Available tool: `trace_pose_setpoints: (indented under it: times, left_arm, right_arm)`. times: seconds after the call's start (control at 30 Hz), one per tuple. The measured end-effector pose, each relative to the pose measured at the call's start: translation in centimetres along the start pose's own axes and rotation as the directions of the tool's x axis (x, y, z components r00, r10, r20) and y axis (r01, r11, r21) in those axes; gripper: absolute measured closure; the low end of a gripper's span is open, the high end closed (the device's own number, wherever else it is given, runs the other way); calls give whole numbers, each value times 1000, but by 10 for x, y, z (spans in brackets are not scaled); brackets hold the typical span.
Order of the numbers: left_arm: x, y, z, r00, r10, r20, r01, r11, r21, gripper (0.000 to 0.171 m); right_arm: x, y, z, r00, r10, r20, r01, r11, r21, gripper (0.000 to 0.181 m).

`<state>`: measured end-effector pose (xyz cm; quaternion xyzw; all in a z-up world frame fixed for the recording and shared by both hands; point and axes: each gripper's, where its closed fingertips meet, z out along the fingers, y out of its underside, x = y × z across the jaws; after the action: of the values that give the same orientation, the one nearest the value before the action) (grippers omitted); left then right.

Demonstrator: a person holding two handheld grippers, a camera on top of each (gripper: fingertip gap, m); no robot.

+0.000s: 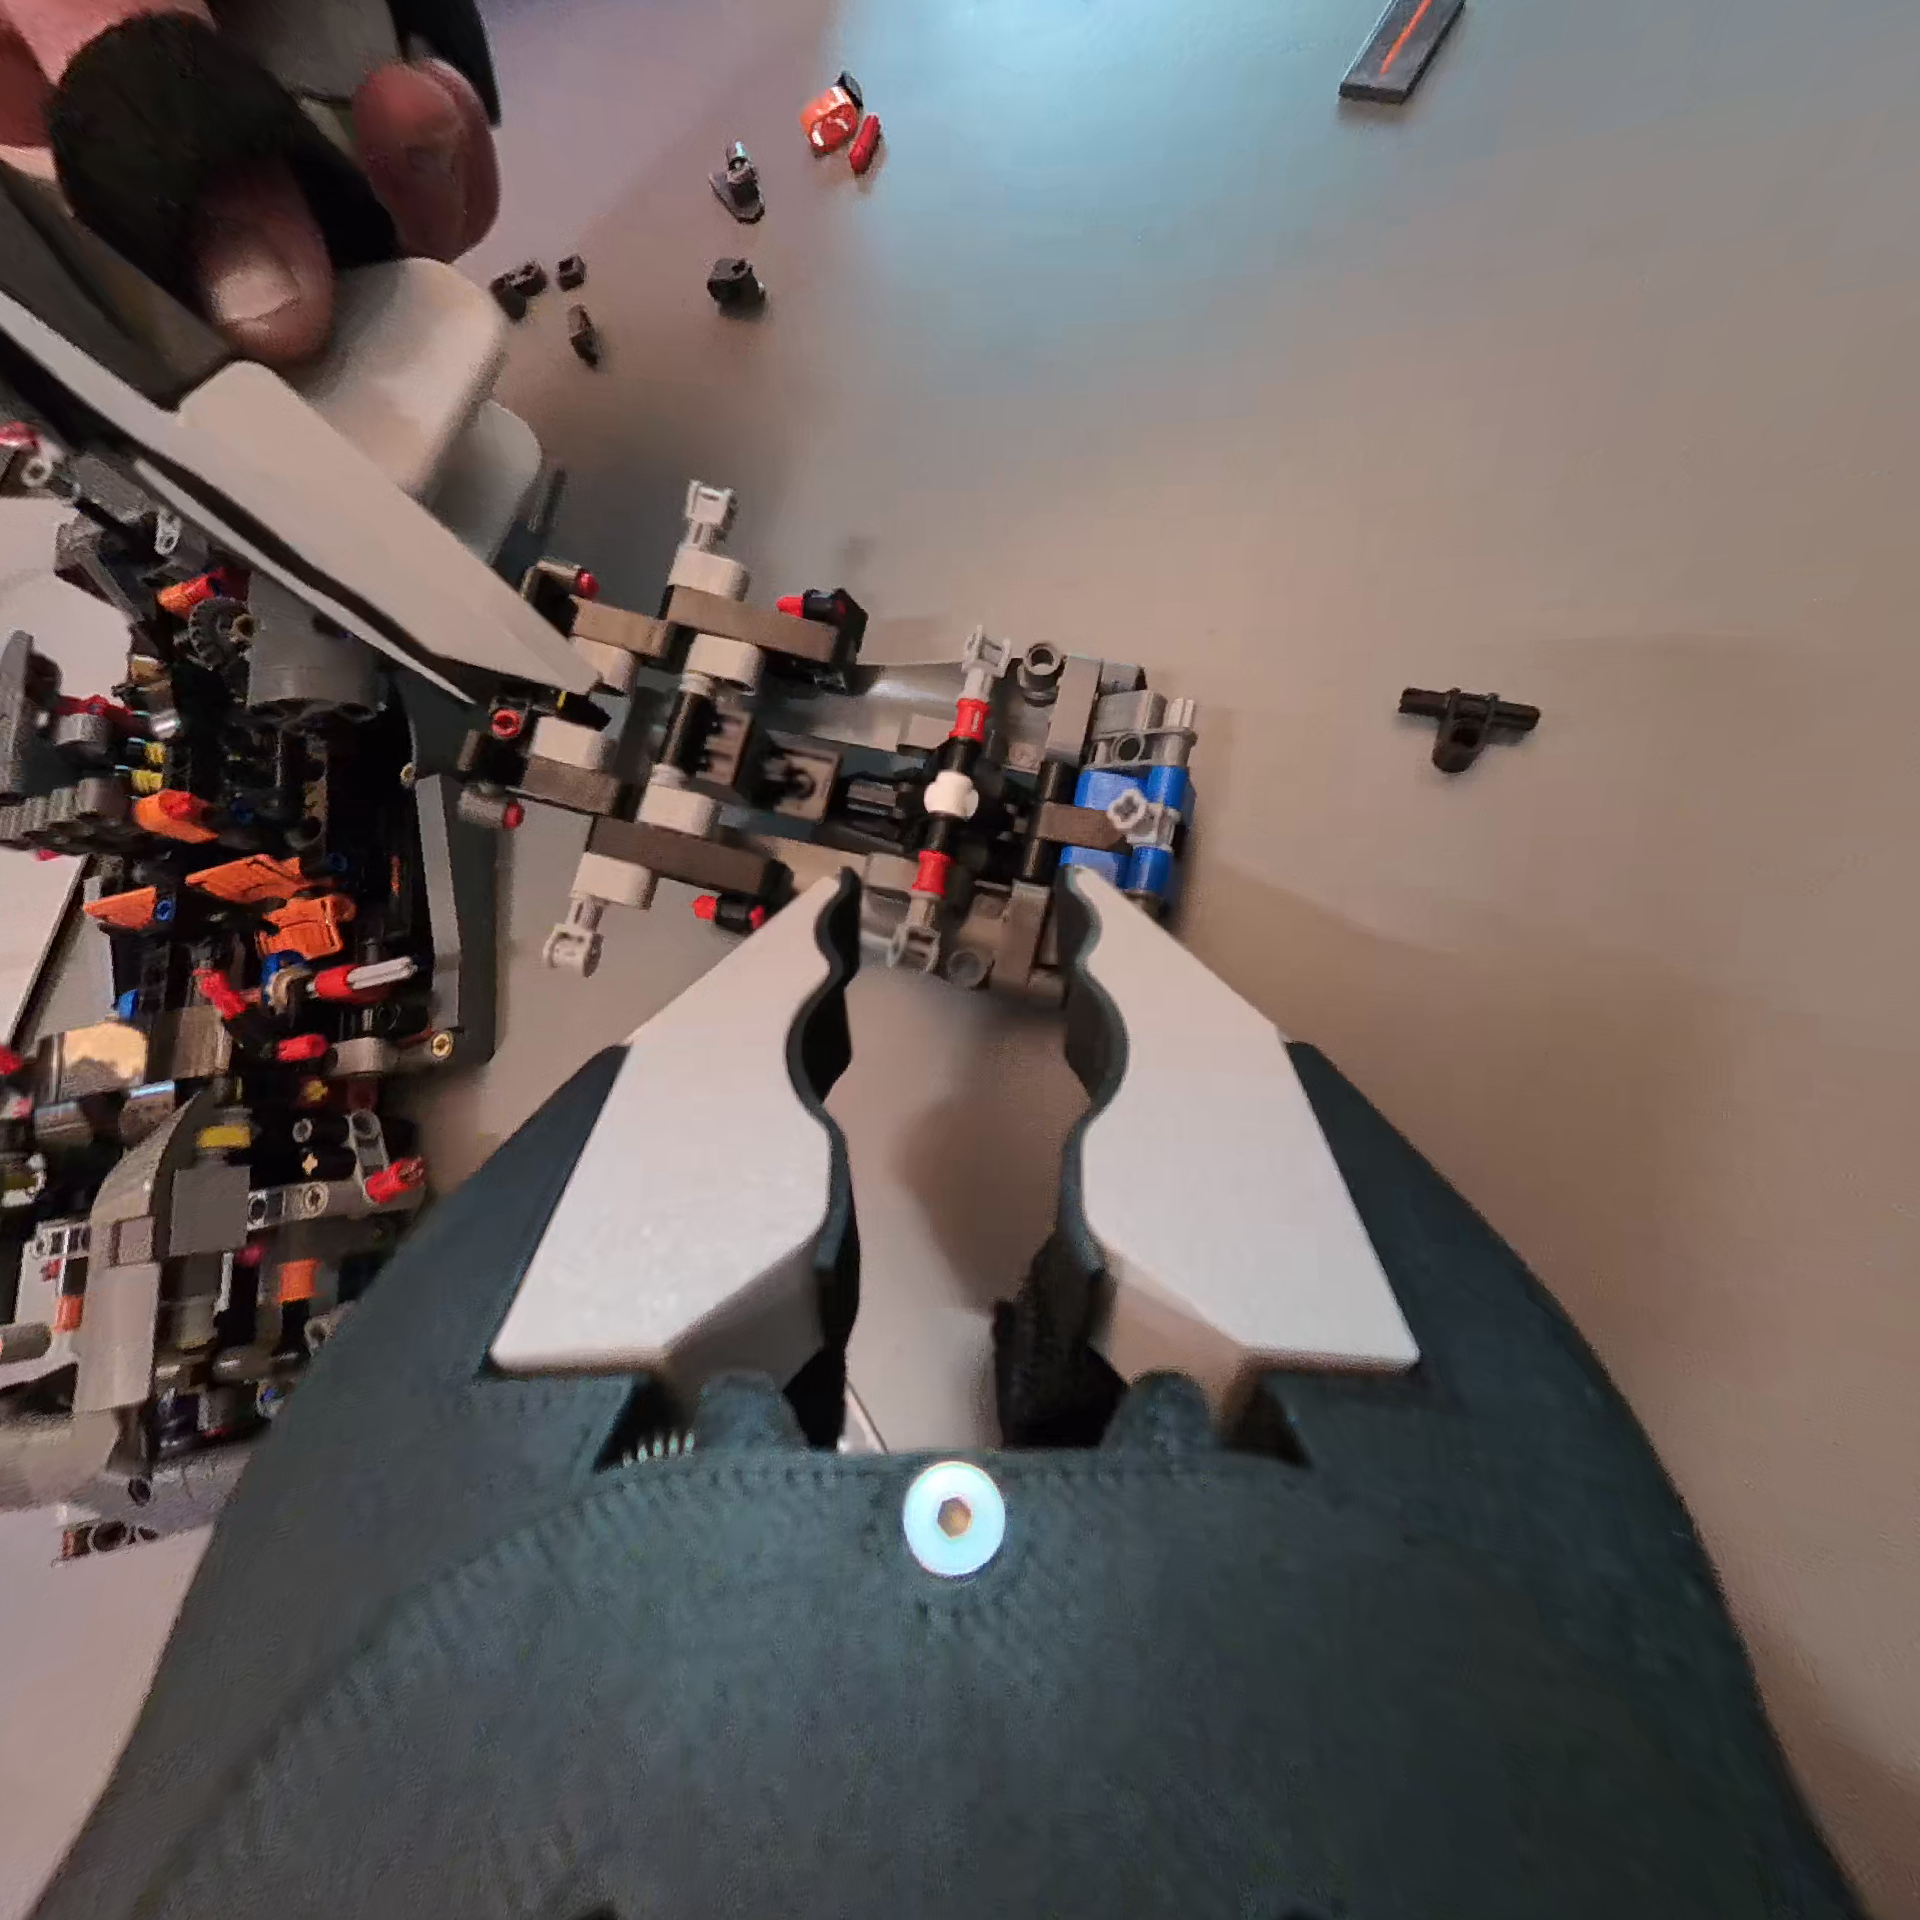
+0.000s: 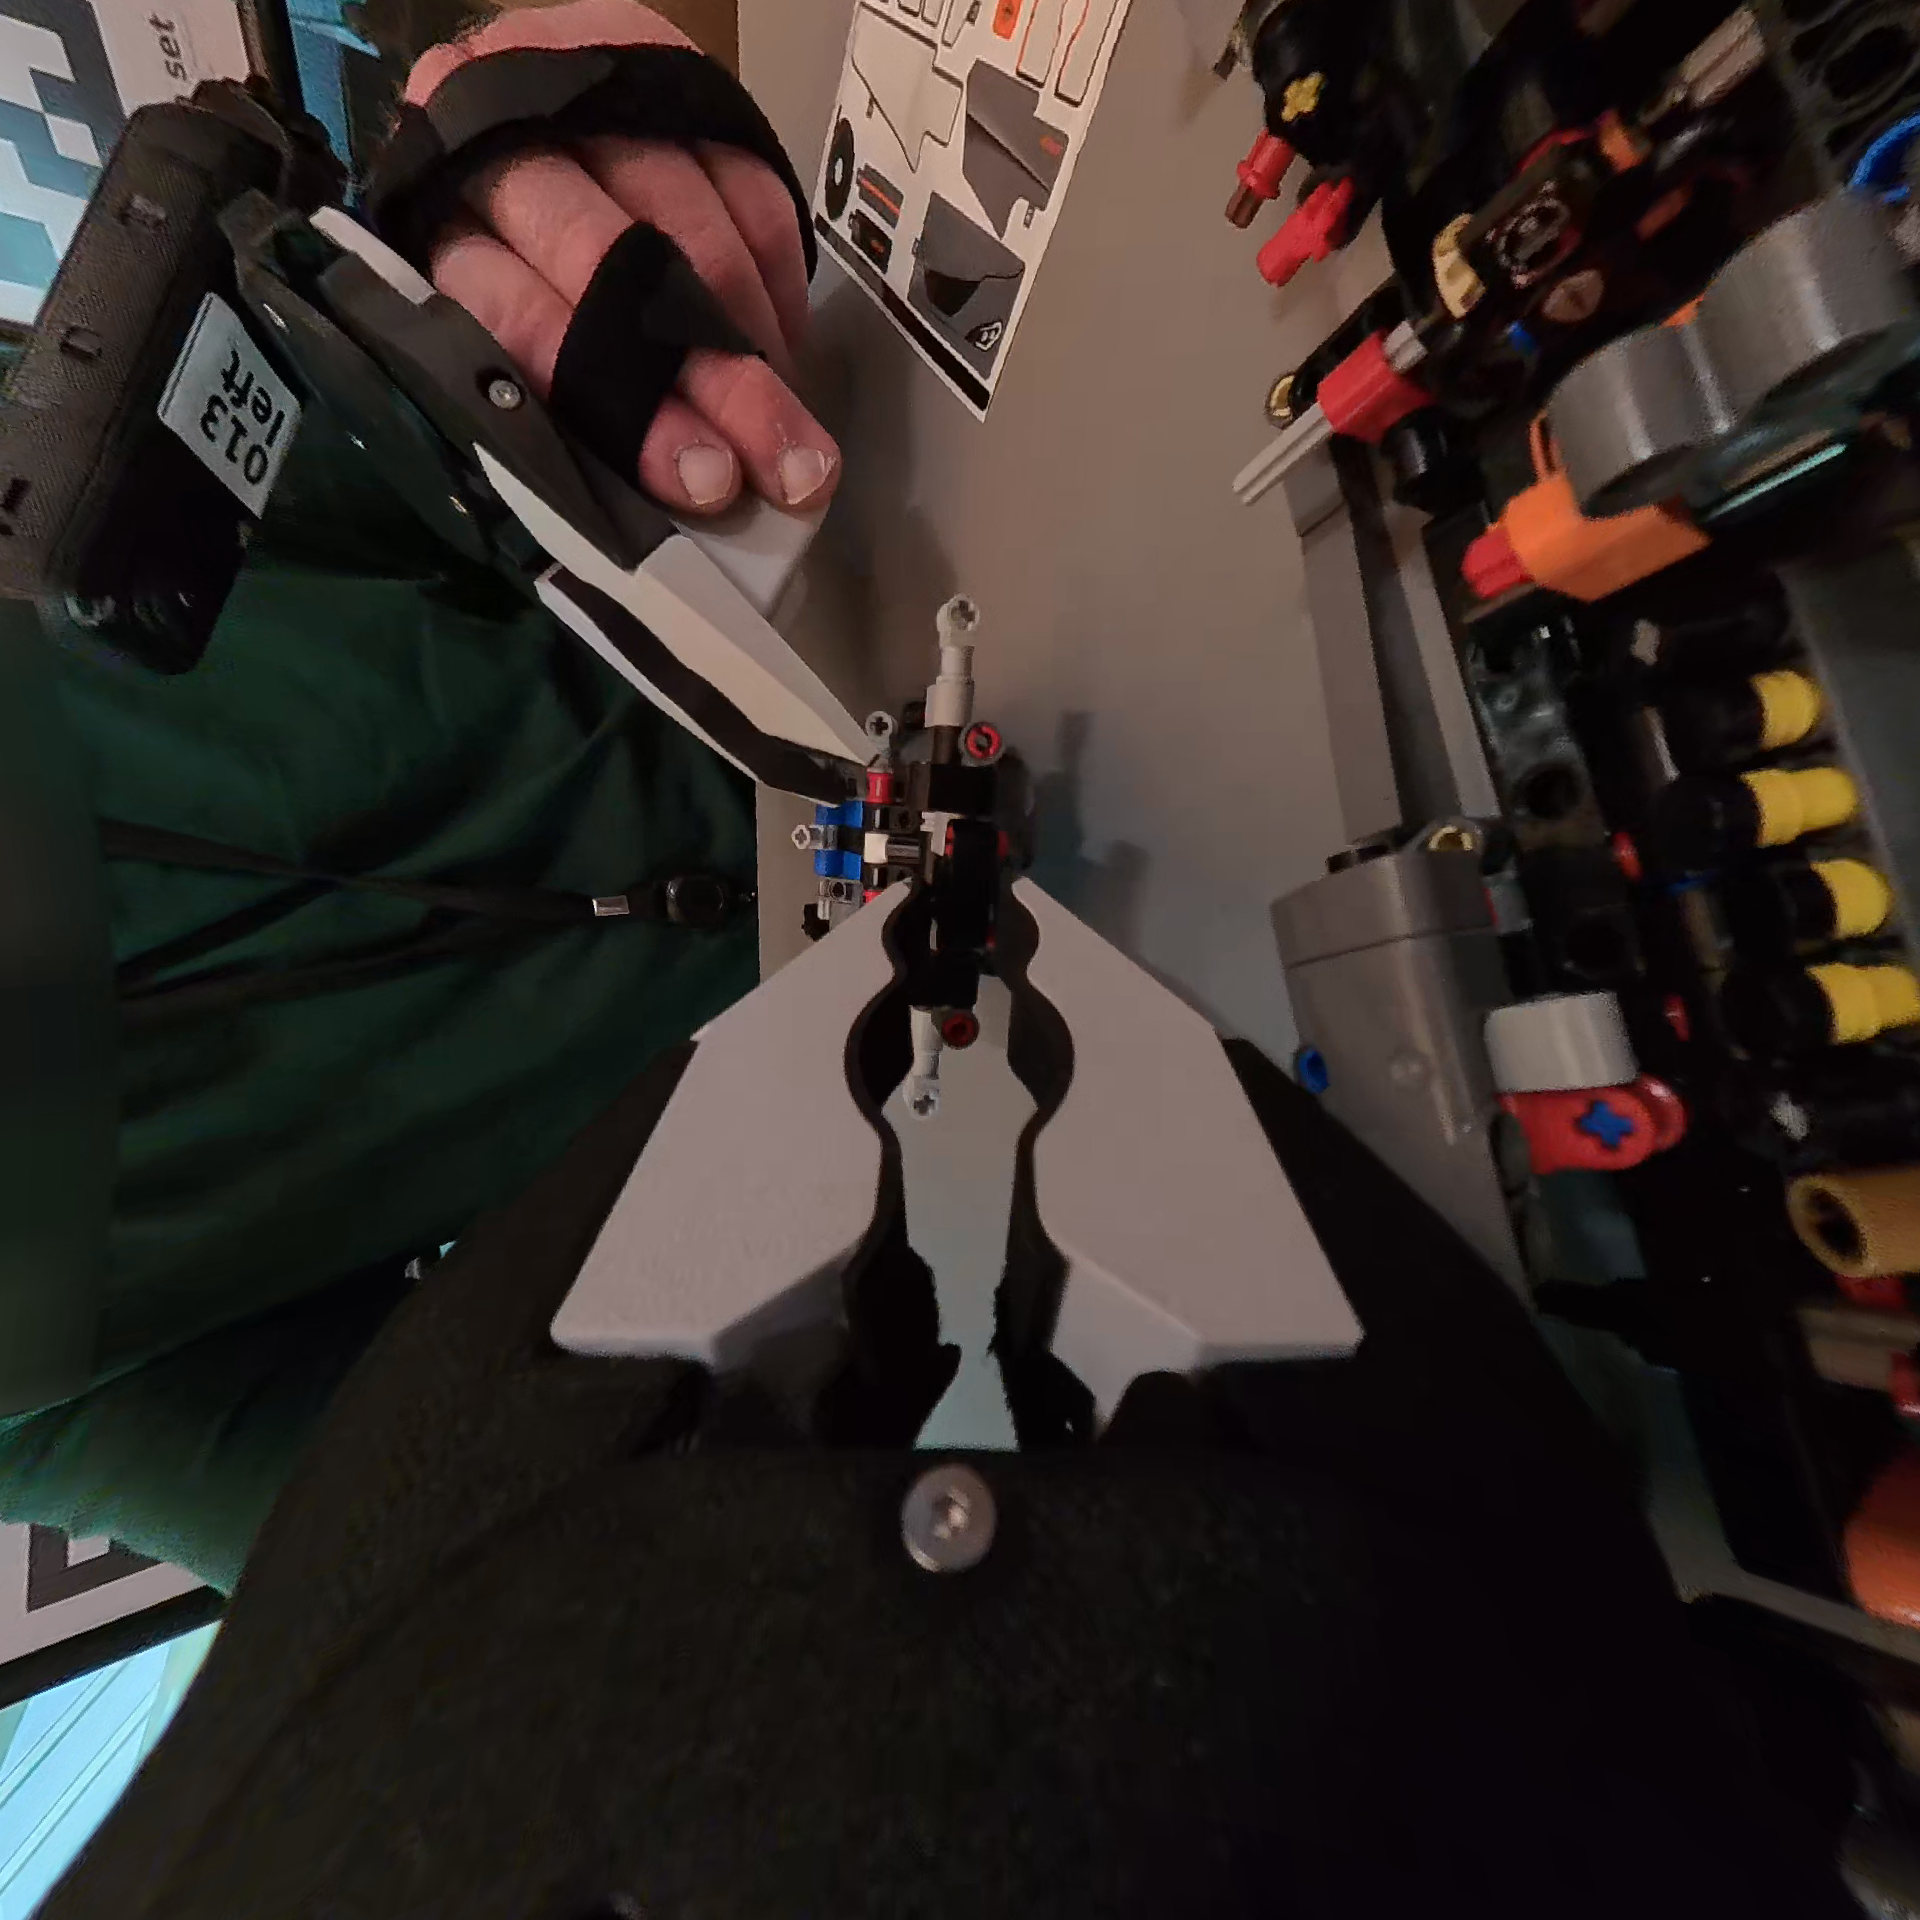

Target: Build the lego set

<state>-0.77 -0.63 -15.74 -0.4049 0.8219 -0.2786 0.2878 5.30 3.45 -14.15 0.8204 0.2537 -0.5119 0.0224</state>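
While the left claw grips the blue-ended small lego assembly at the centre of the plain grey desk, the right claw clamps its opposite end, the large model lying at nine o'clock and loose pieces at twelve.

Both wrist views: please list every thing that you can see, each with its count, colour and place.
small sub-assembly: one, grey and black with a blue end, table centre
large model: one, black and grey with orange, red and yellow parts, beside it
loose small pieces: about five, black, far side
red pieces: two, far side
cross connector: one, black, lying alone
flat tile: one, dark, orange stripe, far corner
sticker sheet: one, white
table: grey
hand: black fingerless glove, on the left gripper
left gripper: closed on the sub-assembly's blue end
right gripper: closed on its other end
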Motion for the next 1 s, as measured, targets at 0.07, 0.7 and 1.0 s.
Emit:
trace_pose_setpoints:
  times: [0.07,0.7,1.0]
  left_arm:
    - [3,-3,-5,1000,-10,1,10,1000,22,131]
    - [14,-2,-4,999,-30,23,30,1000,-1,116]
    - [18,-1,-1,1000,-15,16,15,1000,5,116]
  right_arm:
    - [0,1,2,1000,-1,-11,1,1000,6,171]
    - [-19,-5,-20,963,-118,-243,167,967,191,152]
    - [-60,34,10,895,-162,-415,270,938,216,157]
